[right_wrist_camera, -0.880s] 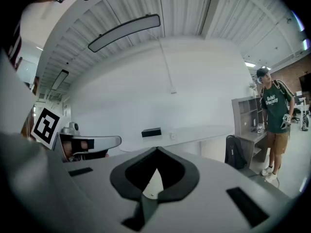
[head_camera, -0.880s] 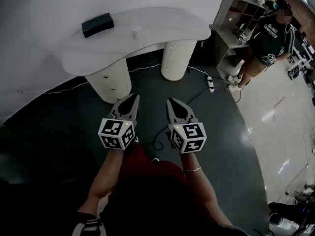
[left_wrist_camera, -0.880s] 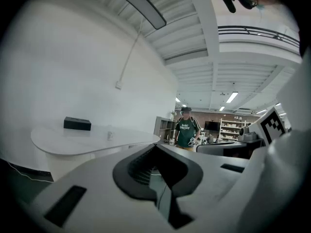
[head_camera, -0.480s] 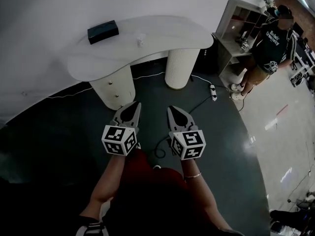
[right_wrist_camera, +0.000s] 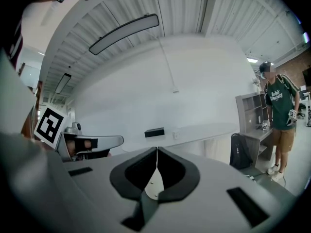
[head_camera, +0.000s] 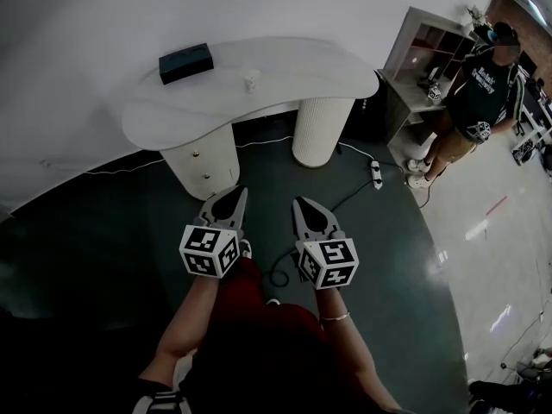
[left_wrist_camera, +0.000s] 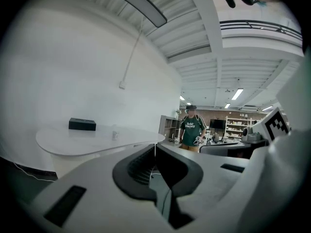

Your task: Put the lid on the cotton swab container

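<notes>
- Head view: the white curved worktop [head_camera: 293,63] on two ribbed pedestals stands well ahead of both grippers, with dark floor [head_camera: 112,240] between them. A white power strip [head_camera: 377,174] with its cable lies on the floor to the right.
- A person in a dark shirt [head_camera: 481,84] stands beside the white shelf unit [head_camera: 412,46], right of the worktop's edge.
- The left gripper [head_camera: 233,198] and right gripper [head_camera: 304,207] sit side by side, near level and pointing toward the worktop. Each pair of fingers is closed together, with nothing between them.
- The small pale cotton swab container [head_camera: 251,81] stands mid-worktop, right of a dark rectangular box [head_camera: 185,63] and apart from it. It is too small to make out its lid.
</notes>
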Action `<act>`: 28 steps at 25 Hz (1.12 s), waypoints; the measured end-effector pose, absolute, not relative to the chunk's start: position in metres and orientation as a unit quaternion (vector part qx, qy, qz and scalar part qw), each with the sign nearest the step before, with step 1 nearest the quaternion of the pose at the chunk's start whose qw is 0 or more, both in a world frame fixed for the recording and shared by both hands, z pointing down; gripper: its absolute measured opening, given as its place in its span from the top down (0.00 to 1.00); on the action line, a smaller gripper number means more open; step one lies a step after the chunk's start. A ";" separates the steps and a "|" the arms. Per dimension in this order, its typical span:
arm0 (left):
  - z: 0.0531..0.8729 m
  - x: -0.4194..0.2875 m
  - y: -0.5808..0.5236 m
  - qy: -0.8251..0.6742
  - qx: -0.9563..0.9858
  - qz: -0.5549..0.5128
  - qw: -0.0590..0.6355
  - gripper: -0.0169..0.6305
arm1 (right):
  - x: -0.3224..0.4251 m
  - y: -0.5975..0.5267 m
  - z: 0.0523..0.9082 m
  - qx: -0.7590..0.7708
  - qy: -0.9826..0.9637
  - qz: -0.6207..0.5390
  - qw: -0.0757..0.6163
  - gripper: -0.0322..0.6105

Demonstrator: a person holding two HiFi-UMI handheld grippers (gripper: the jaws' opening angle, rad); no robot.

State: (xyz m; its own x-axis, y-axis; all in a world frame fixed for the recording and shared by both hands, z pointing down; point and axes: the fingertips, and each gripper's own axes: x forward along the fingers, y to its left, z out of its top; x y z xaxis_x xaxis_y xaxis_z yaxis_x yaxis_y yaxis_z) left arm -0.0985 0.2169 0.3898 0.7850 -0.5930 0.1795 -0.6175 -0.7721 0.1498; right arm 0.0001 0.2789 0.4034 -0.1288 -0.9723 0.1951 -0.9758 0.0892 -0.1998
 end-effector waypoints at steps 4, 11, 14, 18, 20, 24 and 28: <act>0.395 -0.094 0.197 -0.321 0.939 0.060 0.108 0.93 | 0.003 0.259 0.407 0.658 -0.739 0.141 0.012 0.92; 0.408 -0.079 0.142 -0.315 0.940 0.062 0.119 0.93 | 0.015 0.210 0.413 0.658 -0.739 0.142 0.025 0.92; 0.413 -0.077 0.112 -0.318 0.938 0.065 0.125 0.93 | 0.018 0.182 0.417 0.655 -0.740 0.150 0.031 0.92; 0.415 -0.070 0.072 -0.318 0.937 0.072 0.125 0.93 | 0.025 0.143 0.418 0.658 -0.736 0.153 0.033 0.92; 0.418 -0.068 0.054 -0.314 0.938 0.080 0.125 0.93 | 0.027 0.125 0.421 0.661 -0.732 0.162 0.030 0.92; 0.422 -0.065 0.021 -0.307 0.940 0.091 0.121 0.93 | 0.027 0.091 0.429 0.665 -0.725 0.177 0.032 0.92; 0.424 -0.067 -0.009 -0.298 0.942 0.090 0.127 0.93 | 0.021 0.061 0.432 0.667 -0.722 0.181 0.038 0.92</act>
